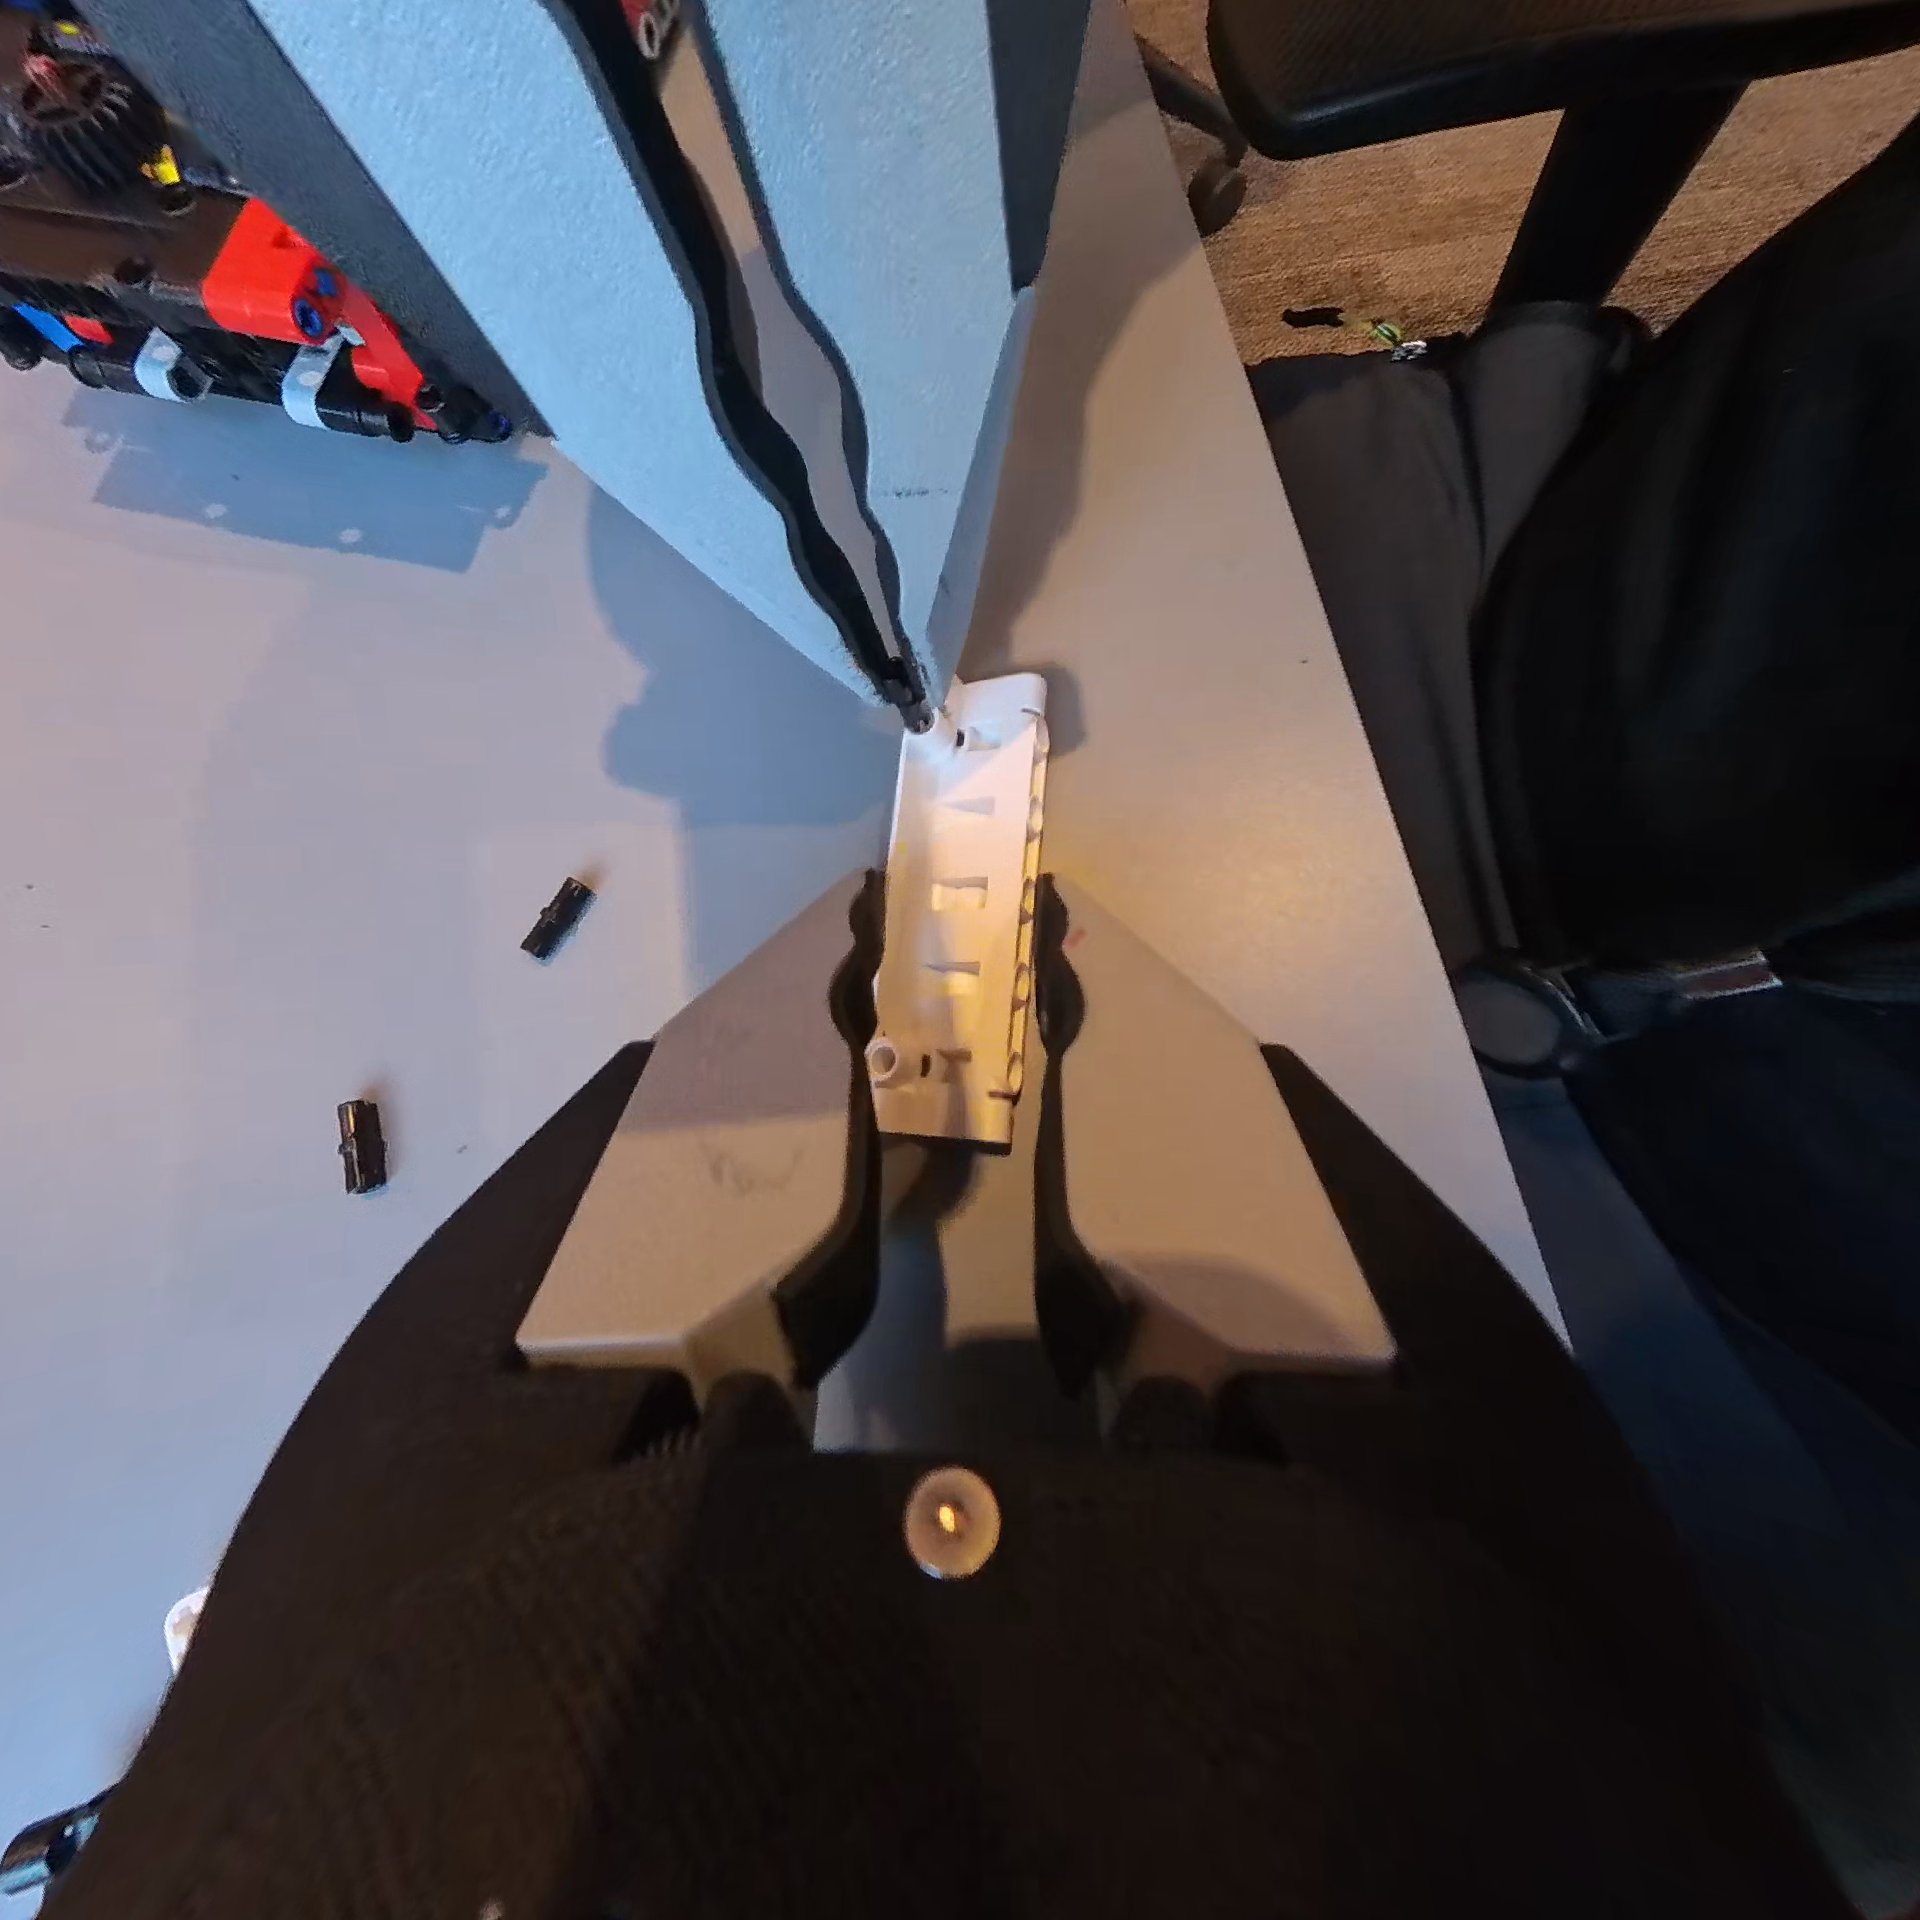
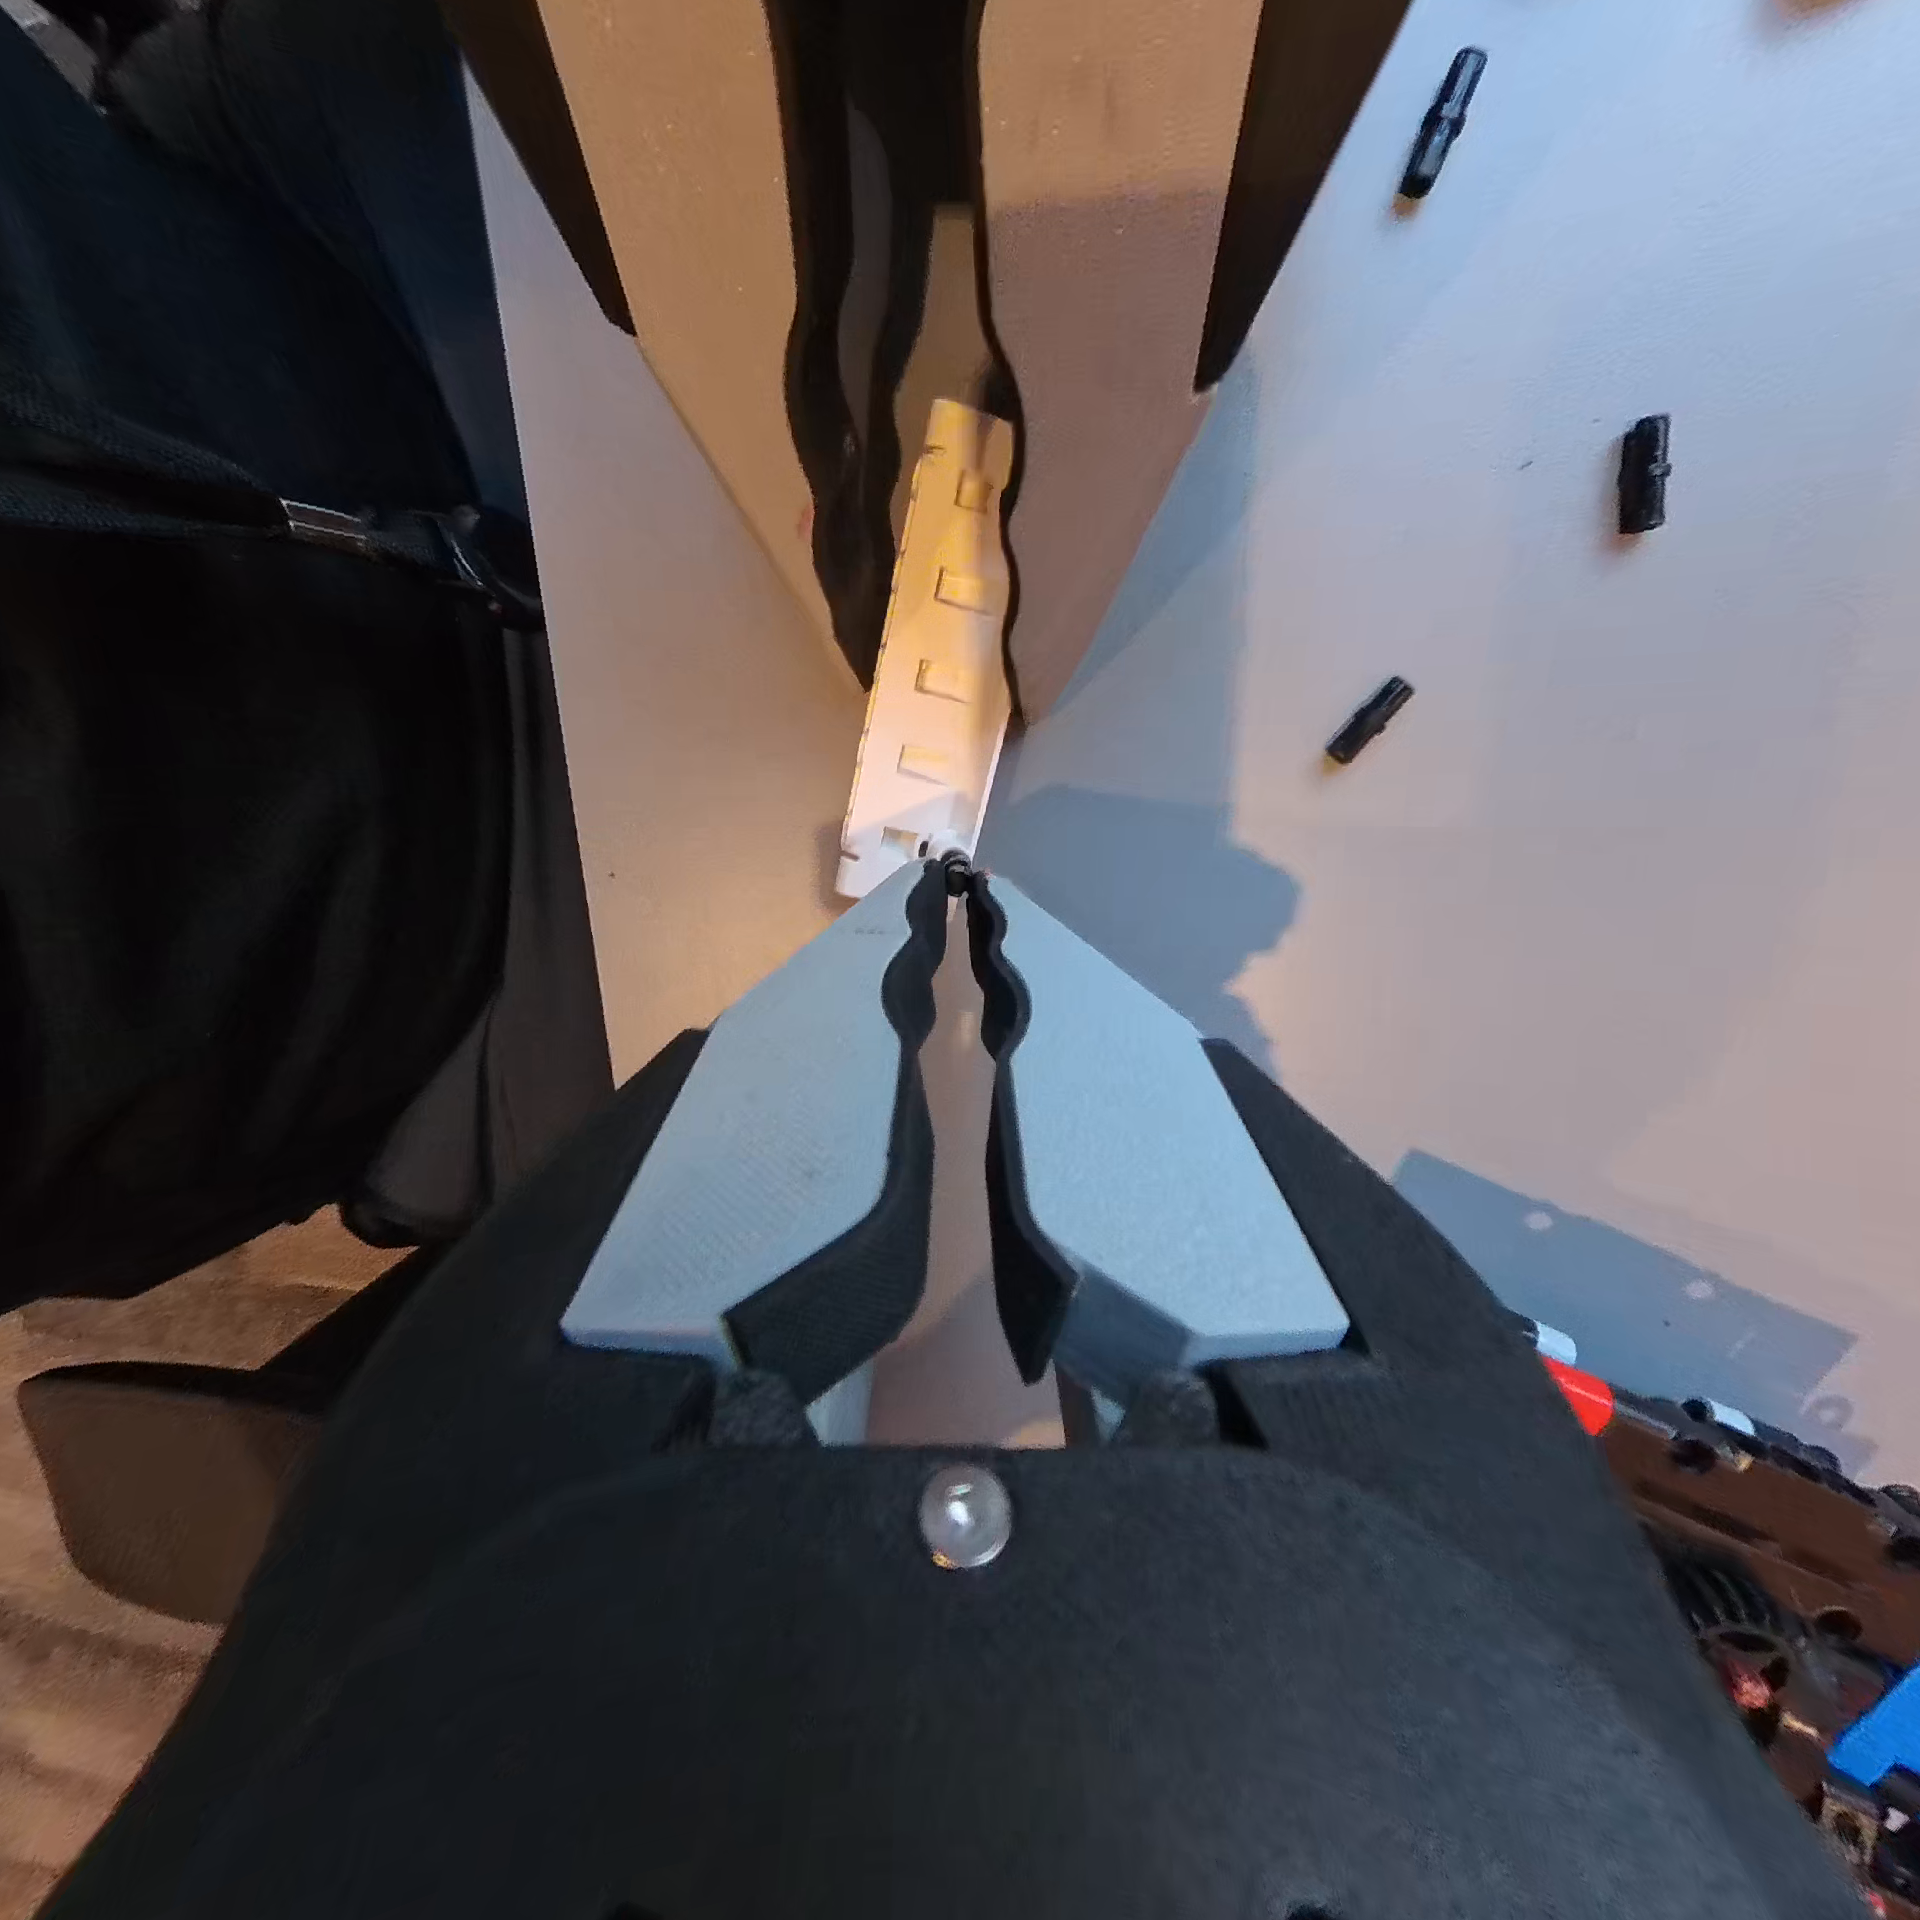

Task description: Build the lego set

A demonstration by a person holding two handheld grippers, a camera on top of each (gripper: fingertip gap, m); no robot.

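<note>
My left gripper [image 1: 954,904] is shut on a long white panel piece [image 1: 961,935] and holds it near the table's right edge. It also shows in the right wrist view [image 2: 935,665], clamped by the left gripper's fingers [image 2: 831,436]. My right gripper [image 2: 954,871] is shut on a small black pin [image 2: 952,858] and presses it against a corner hole at the panel's end. In the left wrist view the right gripper [image 1: 906,698] comes in from above, with the pin [image 1: 918,715] at its tips touching the panel.
Loose black pins [image 1: 558,916] [image 1: 363,1145] lie on the white table [image 1: 260,779]; they also show in the right wrist view [image 2: 1369,719] [image 2: 1644,473] [image 2: 1442,120]. A black and red built model [image 1: 260,312] stands at the far left. A person's dark clothing [image 1: 1662,675] and chair are beside the table's edge.
</note>
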